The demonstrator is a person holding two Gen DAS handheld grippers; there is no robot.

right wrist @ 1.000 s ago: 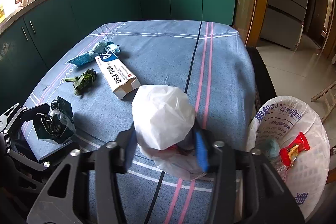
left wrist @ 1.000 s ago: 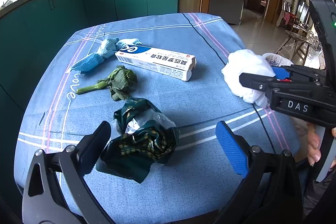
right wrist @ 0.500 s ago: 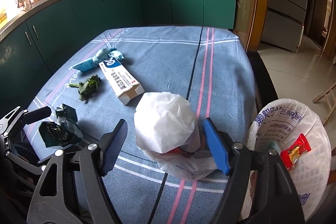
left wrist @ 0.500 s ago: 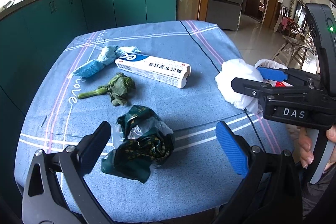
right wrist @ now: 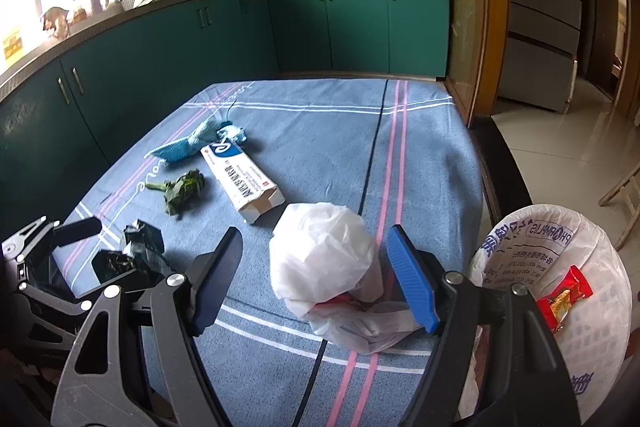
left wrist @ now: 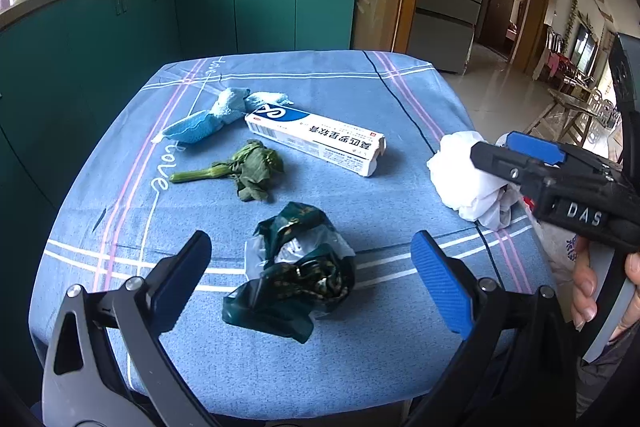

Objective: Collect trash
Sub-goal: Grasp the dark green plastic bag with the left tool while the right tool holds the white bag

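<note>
I count one red snack wrapper (right wrist: 564,297) already in the lined bin (right wrist: 600,259) off the table's right edge, with something else dim beside it that I cannot make out; so the job is barely started, I judge; still out on the blue cloth (right wrist: 320,131) are the white plastic bag (right wrist: 320,267), the dark green crumpled wrapper (left wrist: 296,271), the wilted green stalk (left wrist: 244,167), the long white carton (left wrist: 316,139) and the pale blue rag (left wrist: 208,117) touching the carton's far end; now my right claw (right wrist: 312,275): jaws well apart, the white bag sitting between them on the cloth near the table's right edge, a clear gap on the black side, the blue pad just beside the bag or brushing it, I cannot tell which; nothing is clamped, the bag rests on the table on its own; my left claw (left wrist: 312,275) is spread wide too, hovering over the near edge with the dark green wrapper lying between its fingers and touching neither; both claws carry nothing; everything but the bin's contents is left to collect, five pieces by my count
</note>
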